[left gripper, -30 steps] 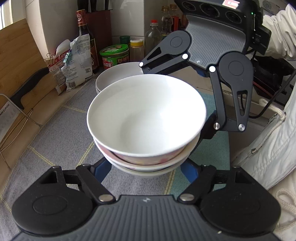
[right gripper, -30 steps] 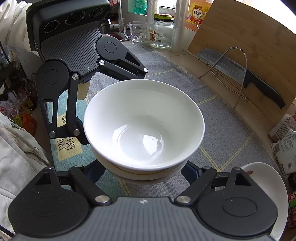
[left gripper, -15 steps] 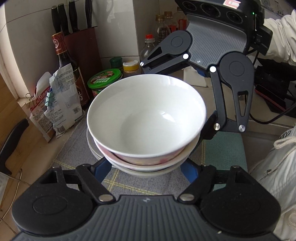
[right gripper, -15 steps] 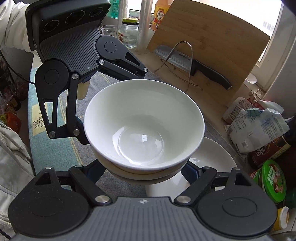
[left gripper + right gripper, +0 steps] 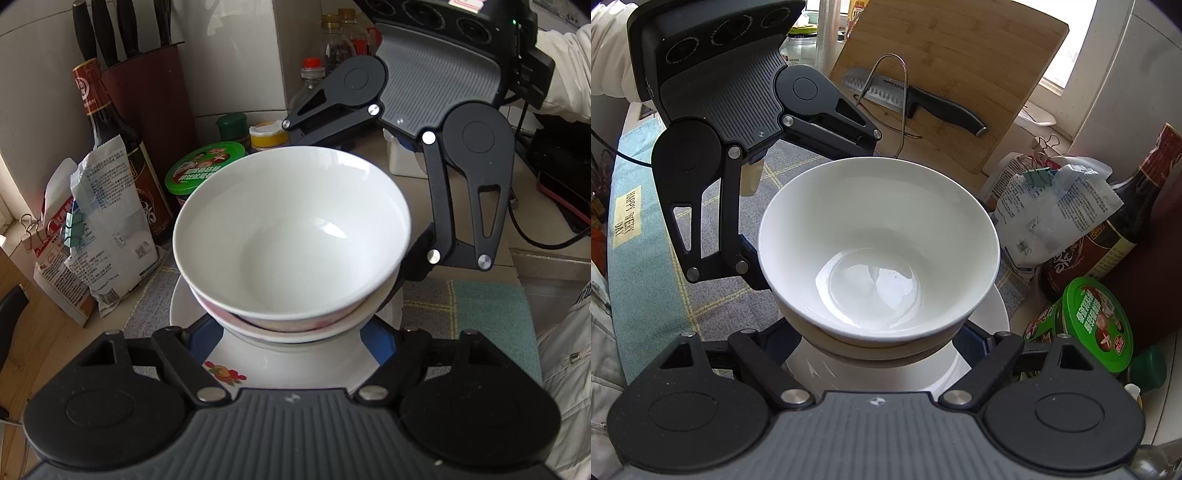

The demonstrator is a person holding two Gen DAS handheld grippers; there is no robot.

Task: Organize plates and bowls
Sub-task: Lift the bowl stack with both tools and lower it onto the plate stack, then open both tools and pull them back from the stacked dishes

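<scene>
Two grippers: left hand-held gripper and right hand-held gripper each clasp the bowl stack from opposite sides, jaws closed against its lower walls; fingertips mostly hidden under the bowls.
Stack: three nested bowls as far as I can count; top one plain white, a pinkish pattern shows on the one beneath.
Stack position: lifted, centre of both frames, directly above a white plate with a fruit print, which lies on the grey checked mat on the table.
Contact with plate: cannot tell; a gap seems to show under the lowest bowl.
Step in hand (judgement): carrying the bowls to the plate, now roughly lined up over it.
Next move (judgement): lower straight down, both sides level and together, centre the foot on the plate, then let both sets of jaws go at once. Uneven release could tip the stack.
Clearance: packets and a green-lidded jar stand just beside the plate at frame left; keep jaws off them when opening.
Writing, mat: "HAPPY WEEK DAY" on the teal towel, left of right-wrist frame.
Writing, knife: small print on blade, unreadable.
Writing, bottle: dark sauce bottle with red label, Chinese characters, not legible.
Writing, jar lid and packets: Chinese print, too small to read.
</scene>
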